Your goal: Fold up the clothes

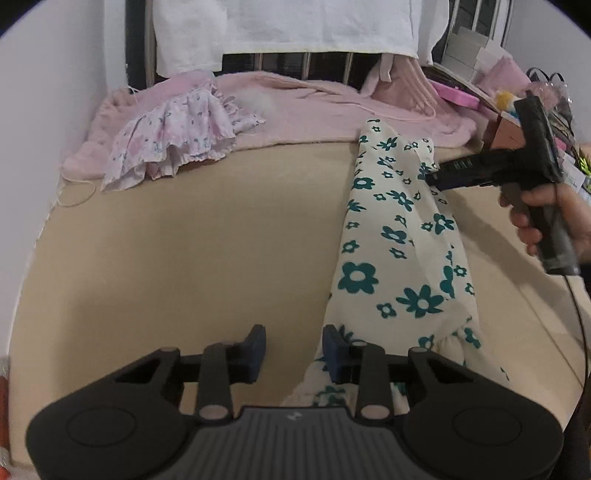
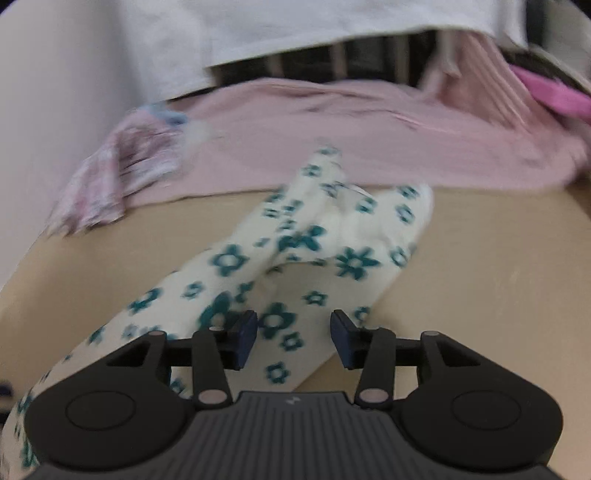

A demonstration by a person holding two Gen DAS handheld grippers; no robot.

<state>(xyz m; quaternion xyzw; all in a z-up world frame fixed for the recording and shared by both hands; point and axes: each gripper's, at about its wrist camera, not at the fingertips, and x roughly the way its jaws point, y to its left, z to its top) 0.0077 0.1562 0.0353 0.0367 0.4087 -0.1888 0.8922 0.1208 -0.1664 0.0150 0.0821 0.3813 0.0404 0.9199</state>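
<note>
A cream garment with teal flowers (image 1: 399,258) lies in a long bunched strip on the beige bed surface (image 1: 184,240). My left gripper (image 1: 294,350) is open at the garment's near end. Bare bed shows between its pads, and the right pad (image 1: 334,350) sits over the fabric's edge. A hand (image 1: 554,214) holds my right gripper (image 1: 434,179) at the garment's far end. In the blurred right wrist view, my right gripper (image 2: 294,338) stands open above the garment (image 2: 295,251), with fabric lying below the gap and neither pad pressing on it.
A pink floral garment (image 1: 173,136) lies crumpled at the far left on a pink blanket (image 1: 295,107). White cloth (image 1: 295,26) hangs over the bed rail behind. Boxes and a pink case (image 1: 461,96) crowd the far right. A white wall (image 1: 44,110) borders the left.
</note>
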